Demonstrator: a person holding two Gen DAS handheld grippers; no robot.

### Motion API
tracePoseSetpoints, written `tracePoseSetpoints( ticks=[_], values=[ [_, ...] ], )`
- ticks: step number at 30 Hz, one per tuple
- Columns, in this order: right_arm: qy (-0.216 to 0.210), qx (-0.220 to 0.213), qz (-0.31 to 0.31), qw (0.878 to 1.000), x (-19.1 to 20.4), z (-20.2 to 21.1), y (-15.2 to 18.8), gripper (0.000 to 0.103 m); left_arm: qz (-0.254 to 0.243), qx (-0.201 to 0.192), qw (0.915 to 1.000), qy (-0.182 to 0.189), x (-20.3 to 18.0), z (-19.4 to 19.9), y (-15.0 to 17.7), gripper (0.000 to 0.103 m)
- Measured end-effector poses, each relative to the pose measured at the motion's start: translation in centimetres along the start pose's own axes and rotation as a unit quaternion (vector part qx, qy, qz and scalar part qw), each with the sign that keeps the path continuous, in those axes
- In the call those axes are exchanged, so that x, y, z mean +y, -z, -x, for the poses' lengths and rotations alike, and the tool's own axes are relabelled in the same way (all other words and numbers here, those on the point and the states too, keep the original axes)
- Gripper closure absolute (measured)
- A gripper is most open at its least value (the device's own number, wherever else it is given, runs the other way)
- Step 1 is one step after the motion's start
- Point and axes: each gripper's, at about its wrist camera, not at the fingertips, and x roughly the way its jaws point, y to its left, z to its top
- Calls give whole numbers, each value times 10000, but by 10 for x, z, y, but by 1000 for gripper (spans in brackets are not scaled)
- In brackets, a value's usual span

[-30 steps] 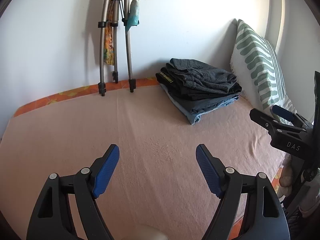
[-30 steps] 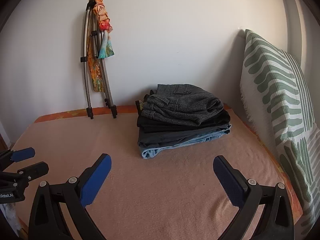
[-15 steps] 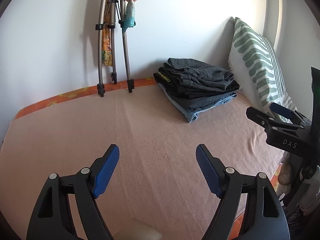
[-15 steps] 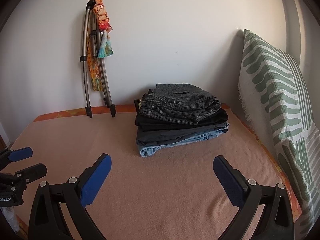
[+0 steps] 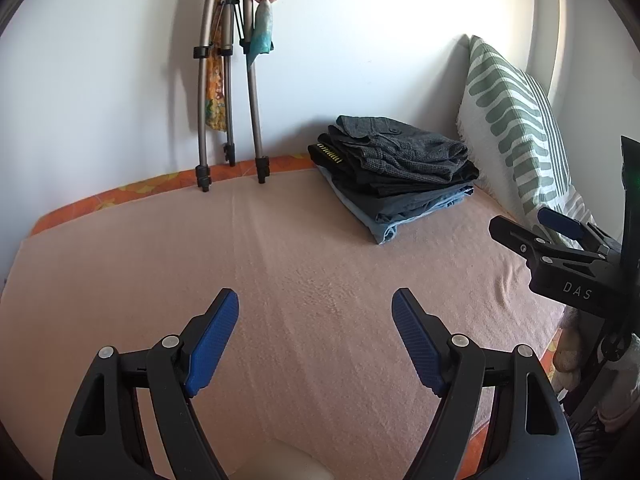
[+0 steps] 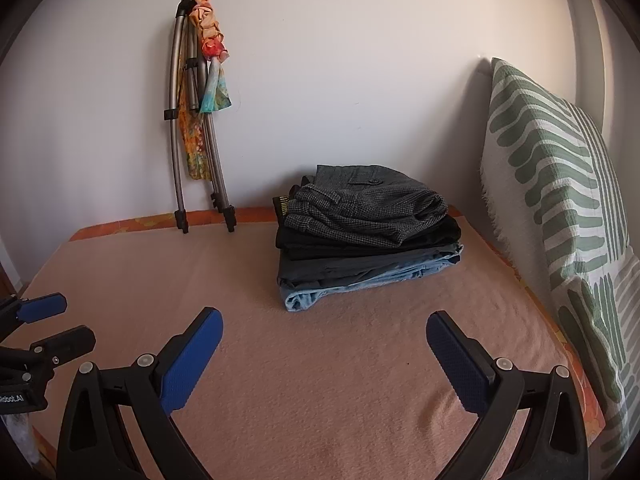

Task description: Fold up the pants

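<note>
Both the left gripper (image 5: 315, 340) and the right gripper (image 6: 324, 360) are hovering wide apart and empty over the bare pink blanket (image 5: 280, 280), while the stack of folded pants (image 6: 366, 232) is sitting clear of the work area, near the back wall beside the striped pillow (image 6: 560, 208), likely finished.

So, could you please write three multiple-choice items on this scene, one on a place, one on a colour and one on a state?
1. Where does the stack of folded pants lie?
A. by the striped pillow
B. between the left gripper's pads
C. on the floor

2. What colour is the bottom garment?
A. red
B. light blue
C. white

3. How do the right gripper jaws stand?
A. shut on cloth
B. shut, empty
C. open, empty

Answers: A, it lies on the pink blanket near the pillow; B, its edge shows light blue; C, only blanket shows between the pads.
</note>
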Motion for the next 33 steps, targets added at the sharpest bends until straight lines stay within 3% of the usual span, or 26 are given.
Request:
tracePoseSetpoints(
  ticks=[33],
  values=[
    [-77,25,106,9999,7,-2,2,0,8,-111,9999,-45,3,8,4,24]
  ],
)
